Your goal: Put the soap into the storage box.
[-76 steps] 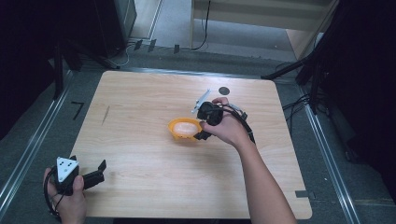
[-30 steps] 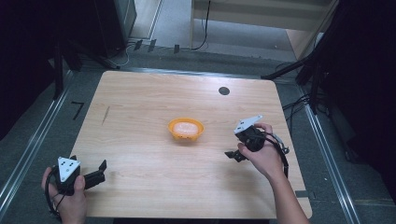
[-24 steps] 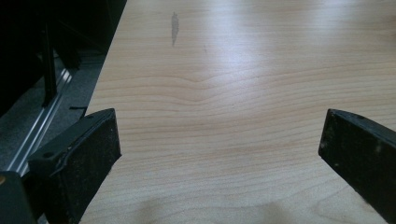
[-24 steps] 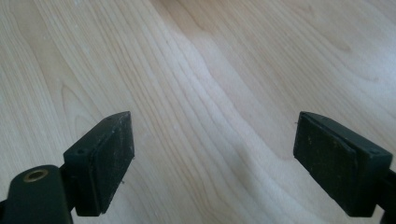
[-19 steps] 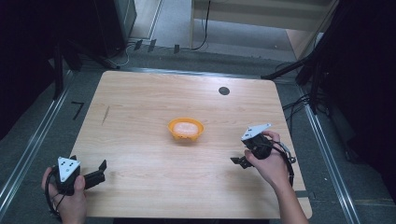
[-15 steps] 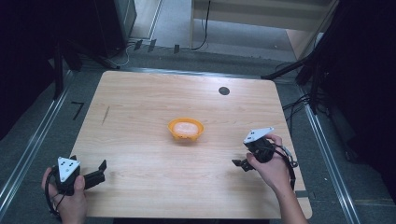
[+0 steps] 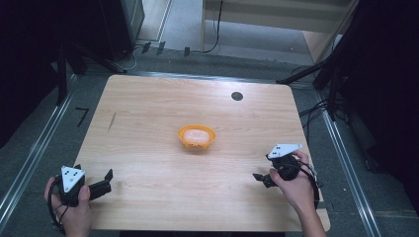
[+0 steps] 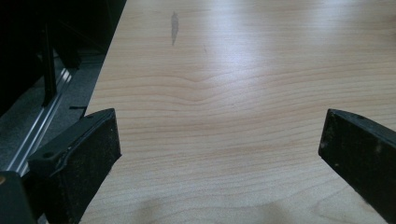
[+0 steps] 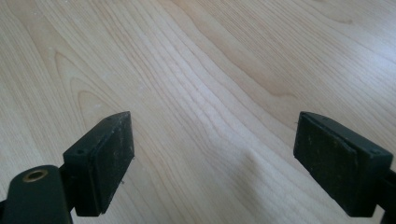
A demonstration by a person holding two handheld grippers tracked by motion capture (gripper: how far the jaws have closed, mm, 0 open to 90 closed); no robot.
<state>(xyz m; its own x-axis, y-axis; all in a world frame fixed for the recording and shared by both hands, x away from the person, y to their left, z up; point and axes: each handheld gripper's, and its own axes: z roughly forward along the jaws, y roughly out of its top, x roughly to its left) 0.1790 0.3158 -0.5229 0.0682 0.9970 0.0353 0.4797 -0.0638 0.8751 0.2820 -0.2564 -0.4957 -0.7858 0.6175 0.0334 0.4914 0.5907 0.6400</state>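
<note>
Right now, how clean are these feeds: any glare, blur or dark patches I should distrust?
High view: the table is evenly lit and the orange bowl is clear, but the surroundings fall into near black. Left gripper view: a bright sheen washes out the wood grain toward the top, and the open jaws look soft. Right gripper view: the grain is crisp, with a faint shadow between the open jaws.

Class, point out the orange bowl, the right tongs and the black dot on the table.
orange bowl (image 7: 196, 143), high view, front rim.
right tongs (image 7: 260, 179), high view, between the tips.
black dot (image 7: 237, 96), high view, its centre.
</note>
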